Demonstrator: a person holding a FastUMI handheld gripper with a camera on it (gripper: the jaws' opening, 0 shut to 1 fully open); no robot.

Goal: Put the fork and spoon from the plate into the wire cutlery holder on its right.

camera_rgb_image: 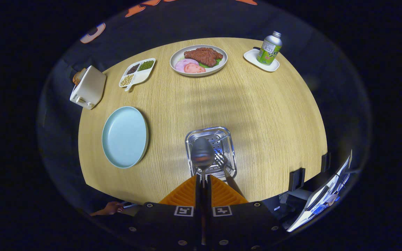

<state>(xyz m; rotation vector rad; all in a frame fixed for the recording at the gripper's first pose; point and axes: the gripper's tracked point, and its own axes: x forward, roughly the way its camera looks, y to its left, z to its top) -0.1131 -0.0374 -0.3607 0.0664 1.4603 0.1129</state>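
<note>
staged dining booth | round wooden table (pixel 257 104) | black cloth wall (pixel 187 21) | food plate (pixel 198 60) | toaster (pixel 88 87)

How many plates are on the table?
2, not counting the divided snack tray or the can's small tray. An empty blue plate lies left of the wire holder; a plate of meat sits far beyond the claw, which grips a spoon.

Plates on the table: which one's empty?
The light blue plate, left of the wire holder. The far plate carries meat and ham; the divided dish holds beans. The tongs grip the spoon.
</note>
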